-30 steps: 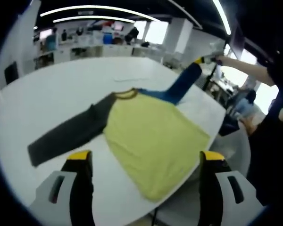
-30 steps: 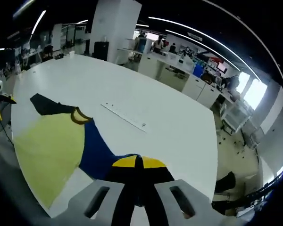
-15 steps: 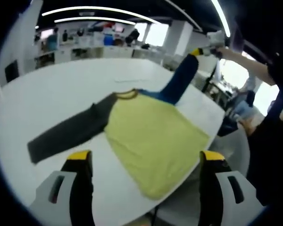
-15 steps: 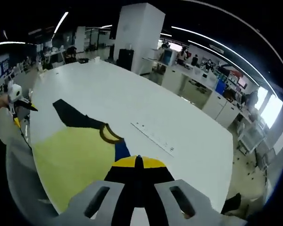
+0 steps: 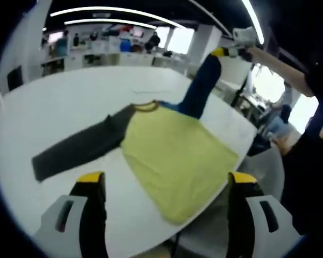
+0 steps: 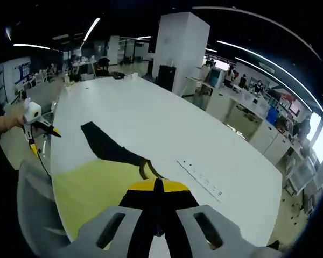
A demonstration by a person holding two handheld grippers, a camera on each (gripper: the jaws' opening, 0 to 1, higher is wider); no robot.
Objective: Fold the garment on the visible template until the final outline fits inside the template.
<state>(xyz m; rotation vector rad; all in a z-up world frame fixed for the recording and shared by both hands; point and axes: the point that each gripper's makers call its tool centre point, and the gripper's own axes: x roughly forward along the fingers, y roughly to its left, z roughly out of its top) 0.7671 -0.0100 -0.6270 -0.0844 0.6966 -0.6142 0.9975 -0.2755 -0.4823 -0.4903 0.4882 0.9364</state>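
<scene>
Shirt (image 5: 177, 156): yellow body flat on the white table (image 5: 70, 102), grey sleeve (image 5: 78, 150) spread out.
Right gripper (image 5: 226, 51): jaws clamped on the blue sleeve (image 5: 200, 88), lifting it.
Left gripper (image 5: 167, 185): jaws wide, holding nothing, near the hem.

Both views are lit by long ceiling strip lights (image 5: 113, 11), with bright windows (image 5: 178, 37) blowing out in the background. The white table (image 5: 70, 102) looks evenly bright and shadows are soft. Heavy fisheye bending at the edges, everything slightly soft and blurry.
</scene>
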